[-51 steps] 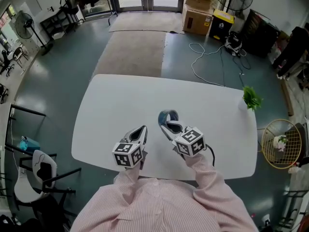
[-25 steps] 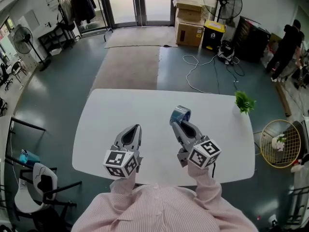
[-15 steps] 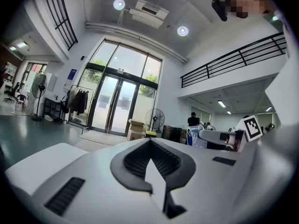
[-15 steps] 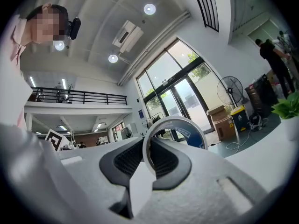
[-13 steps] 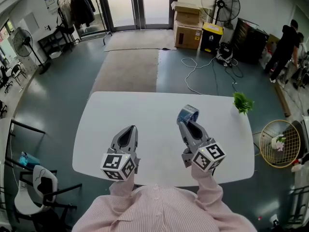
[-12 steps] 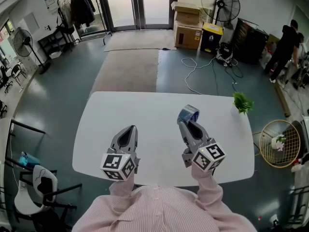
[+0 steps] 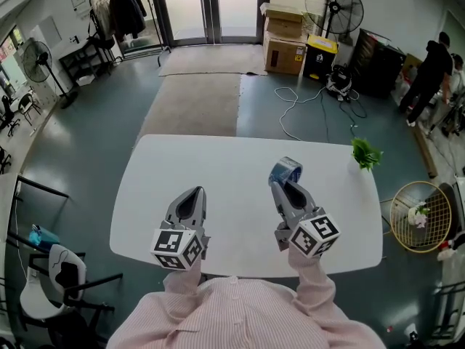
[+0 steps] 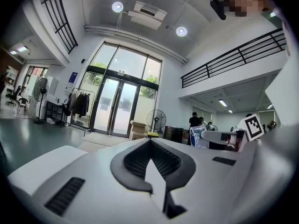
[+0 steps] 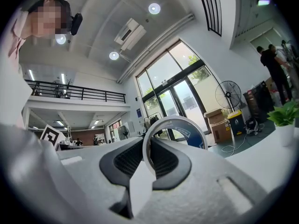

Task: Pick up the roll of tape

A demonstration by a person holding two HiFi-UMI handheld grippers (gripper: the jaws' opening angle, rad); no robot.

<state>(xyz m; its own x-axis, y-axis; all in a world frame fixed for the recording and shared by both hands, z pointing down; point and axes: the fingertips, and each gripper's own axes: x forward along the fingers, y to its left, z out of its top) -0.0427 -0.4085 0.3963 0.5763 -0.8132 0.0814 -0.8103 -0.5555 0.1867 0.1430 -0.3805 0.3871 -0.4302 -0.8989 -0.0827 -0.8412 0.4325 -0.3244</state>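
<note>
Head view shows your left gripper point(image 7: 193, 193) closed and empty above the table point(image 7: 218, 155); your right gripper point(image 7: 282, 186) pinches the tape point(image 7: 285, 171) upright, apparently held clear of the table. Pickup looks done; nothing seems left.

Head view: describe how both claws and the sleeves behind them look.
Both the left claw and right claw are light grey plastic wedges with dark ribbed lining inside a pointed opening. Each carries a white cube with black square markers. The sleeves are pink-and-white pinstriped fabric.
</note>
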